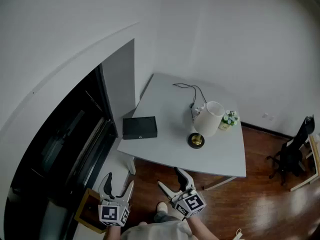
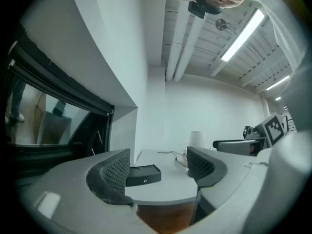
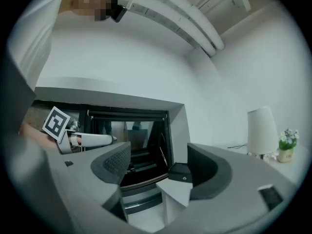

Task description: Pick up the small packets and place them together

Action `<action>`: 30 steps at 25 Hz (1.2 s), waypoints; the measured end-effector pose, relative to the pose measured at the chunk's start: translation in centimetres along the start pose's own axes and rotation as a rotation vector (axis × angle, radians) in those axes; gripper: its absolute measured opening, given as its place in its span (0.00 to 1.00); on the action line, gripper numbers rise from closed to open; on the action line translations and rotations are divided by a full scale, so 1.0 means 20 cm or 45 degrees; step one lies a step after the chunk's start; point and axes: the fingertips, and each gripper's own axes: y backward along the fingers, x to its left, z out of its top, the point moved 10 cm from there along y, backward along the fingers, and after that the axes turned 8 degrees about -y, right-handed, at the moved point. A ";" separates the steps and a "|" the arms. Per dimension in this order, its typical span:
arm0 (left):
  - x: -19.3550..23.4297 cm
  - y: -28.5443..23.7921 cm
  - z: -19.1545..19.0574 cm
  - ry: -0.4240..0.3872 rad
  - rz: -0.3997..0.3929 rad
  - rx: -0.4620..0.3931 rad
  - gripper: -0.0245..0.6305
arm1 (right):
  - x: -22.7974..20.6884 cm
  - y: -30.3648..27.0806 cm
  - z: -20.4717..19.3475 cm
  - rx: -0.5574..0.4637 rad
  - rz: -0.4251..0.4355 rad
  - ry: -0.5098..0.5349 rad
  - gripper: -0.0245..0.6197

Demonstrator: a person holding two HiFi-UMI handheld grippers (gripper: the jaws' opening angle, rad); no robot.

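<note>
Both tongs wide, nothing between: left gripper (image 1: pixel 118 185), right gripper (image 1: pixel 169 178) held level, short of table (image 1: pixel 220 159). Small packets too small to make out; table shows black box (image 1: pixel 140 128), lamp (image 1: pixel 207 119), plant (image 1: pixel 230 119). Arms cut off below.

1 pale table (image 1: pixel 220 156) is standing on a wooden floor (image 1: pixel 270 204).
- 1 black box (image 1: pixel 139 128) is lying at the table's left edge.
- 1 lamp (image 1: pixel 208 118) with a white shade is standing right of the table's centre.
- 1 small potted plant (image 1: pixel 229 120) is sitting just beside the lamp, toward the table's right edge.
- 1 dark cable (image 1: pixel 191 90) is trailing over the table's far part.
- 1 dark window (image 1: pixel 60 149) is running along the wall left of the table.
- 1 black chair-like object (image 1: pixel 295 149) is standing well apart to the table's right.
</note>
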 end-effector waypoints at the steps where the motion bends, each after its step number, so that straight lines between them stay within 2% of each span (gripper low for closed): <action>1: -0.01 -0.07 0.02 -0.003 0.012 -0.009 0.57 | -0.08 -0.03 0.03 -0.006 0.013 0.003 0.60; 6: -0.08 -0.36 0.09 -0.042 0.064 -0.037 0.57 | -0.39 -0.18 0.14 -0.024 0.075 0.004 0.60; 10: -0.10 -0.46 0.09 -0.054 0.096 -0.010 0.57 | -0.50 -0.25 0.09 0.055 0.103 -0.008 0.60; 16: -0.01 -0.61 0.07 -0.054 0.086 0.026 0.57 | -0.60 -0.41 0.07 0.122 0.090 -0.041 0.59; 23: 0.25 -0.86 0.00 -0.041 -0.007 0.004 0.57 | -0.61 -0.69 0.04 0.163 0.009 -0.056 0.59; 26: 0.37 -0.96 -0.01 -0.028 -0.060 -0.005 0.57 | -0.63 -0.85 -0.03 0.259 -0.040 -0.117 0.59; 28: 0.44 -1.02 -0.01 -0.020 -0.092 -0.025 0.57 | -0.65 -0.98 -0.09 0.335 -0.051 -0.178 0.49; 30: 0.50 -1.07 -0.02 -0.016 -0.138 -0.036 0.57 | -0.65 -1.11 -0.18 0.416 -0.056 -0.196 0.49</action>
